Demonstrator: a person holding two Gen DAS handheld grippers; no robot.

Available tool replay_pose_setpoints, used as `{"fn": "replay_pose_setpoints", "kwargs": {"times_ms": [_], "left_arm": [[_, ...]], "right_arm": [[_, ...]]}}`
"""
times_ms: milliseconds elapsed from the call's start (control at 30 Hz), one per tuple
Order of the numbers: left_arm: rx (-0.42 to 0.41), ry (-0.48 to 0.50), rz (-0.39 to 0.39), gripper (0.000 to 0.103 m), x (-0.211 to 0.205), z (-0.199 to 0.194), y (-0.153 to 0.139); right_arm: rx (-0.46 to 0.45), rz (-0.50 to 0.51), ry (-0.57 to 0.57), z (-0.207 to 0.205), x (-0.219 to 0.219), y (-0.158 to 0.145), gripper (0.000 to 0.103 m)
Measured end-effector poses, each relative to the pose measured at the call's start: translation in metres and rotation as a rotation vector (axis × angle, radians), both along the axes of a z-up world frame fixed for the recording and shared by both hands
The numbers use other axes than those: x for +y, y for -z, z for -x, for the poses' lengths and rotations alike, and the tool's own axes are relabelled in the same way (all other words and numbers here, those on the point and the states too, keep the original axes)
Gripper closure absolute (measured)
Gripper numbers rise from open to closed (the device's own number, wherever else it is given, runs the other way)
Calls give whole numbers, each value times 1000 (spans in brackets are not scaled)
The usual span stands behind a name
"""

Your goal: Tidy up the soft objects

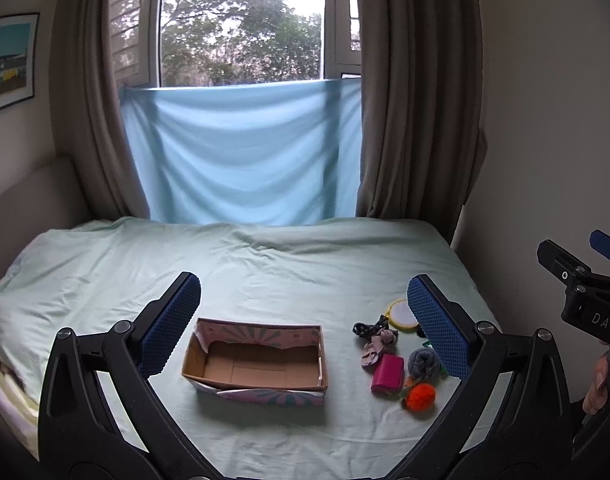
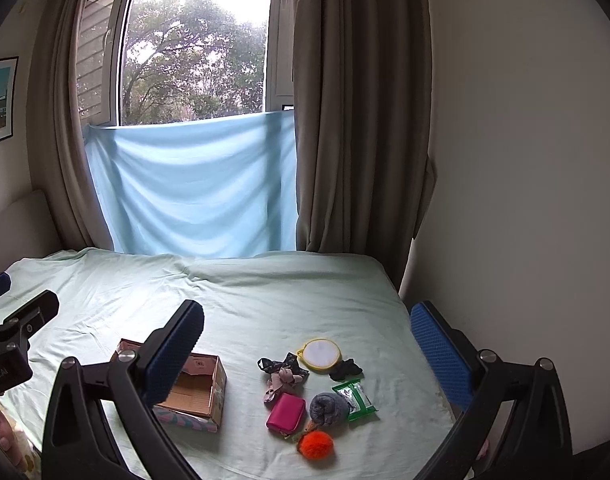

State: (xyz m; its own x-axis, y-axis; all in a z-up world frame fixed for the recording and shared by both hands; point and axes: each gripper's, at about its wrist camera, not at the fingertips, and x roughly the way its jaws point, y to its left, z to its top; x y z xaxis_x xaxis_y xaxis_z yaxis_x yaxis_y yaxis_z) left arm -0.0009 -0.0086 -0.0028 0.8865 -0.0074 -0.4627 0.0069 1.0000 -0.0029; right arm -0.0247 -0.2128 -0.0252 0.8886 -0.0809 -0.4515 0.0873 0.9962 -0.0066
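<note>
Pale green bedding covers the bed (image 1: 265, 264) I am working over; behind it a light blue cloth (image 1: 241, 152) hangs across the lower window (image 1: 241, 24) between brown curtains (image 2: 357, 112).

1. Left gripper (image 1: 301, 320): I see the jaws spread wide, with nothing between the blue pads. It hovers above the bed, and the box sits in the gap between its fingers as seen from the left wrist.
2. Right gripper (image 2: 307, 348): the jaws are likewise wide apart and hold nothing. It hangs above the bed with the pile of small items in view between its fingers.
3. Cardboard box (image 1: 255, 356): open at the top, with a pink and teal floral pattern on the outside. It rests on the bed to the left of the items, and I see bare cardboard on its floor.
4. Soft items, grouped to the right of the box and clear of it:
   - pink pouch (image 2: 285, 411), nearest the box;
   - grey rolled sock (image 2: 328, 409), just beside the pouch on its right;
   - orange pompom (image 2: 315, 443), nearest to me;
   - patterned hair ties (image 2: 283, 372), tangled together behind the pouch;
   - round yellow-rimmed pad (image 2: 319, 354), farthest back;
   - black scrunchie (image 2: 345, 370), just beside the round pad;
   - green and white packet (image 2: 354, 398), touching the sock on its right.

A framed picture (image 1: 9, 62) hangs on the left wall.
</note>
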Motion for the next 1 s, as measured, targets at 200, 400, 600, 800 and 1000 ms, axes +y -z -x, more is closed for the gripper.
{"fn": "replay_pose_setpoints", "kwargs": {"times_ms": [200,400,600,800,1000], "left_arm": [[2,-3,-3,1,-1,-2,1],[2,-2,-3,1,-1,-2,2],[7,-9,-2,1,-1,-4,3],[11,-2,-2,1,-1,-5,3],[10,-1,-2,1,-1,-5,2]], "right_arm": [[5,-8,0,-2,0,1,0],[17,-10,1,-4,-1,1,0],[23,-6,8,-5,0,3,0],[31,-12,19,-3,-4,3,0],[27,-10,20,-2,-5,1,0]]}}
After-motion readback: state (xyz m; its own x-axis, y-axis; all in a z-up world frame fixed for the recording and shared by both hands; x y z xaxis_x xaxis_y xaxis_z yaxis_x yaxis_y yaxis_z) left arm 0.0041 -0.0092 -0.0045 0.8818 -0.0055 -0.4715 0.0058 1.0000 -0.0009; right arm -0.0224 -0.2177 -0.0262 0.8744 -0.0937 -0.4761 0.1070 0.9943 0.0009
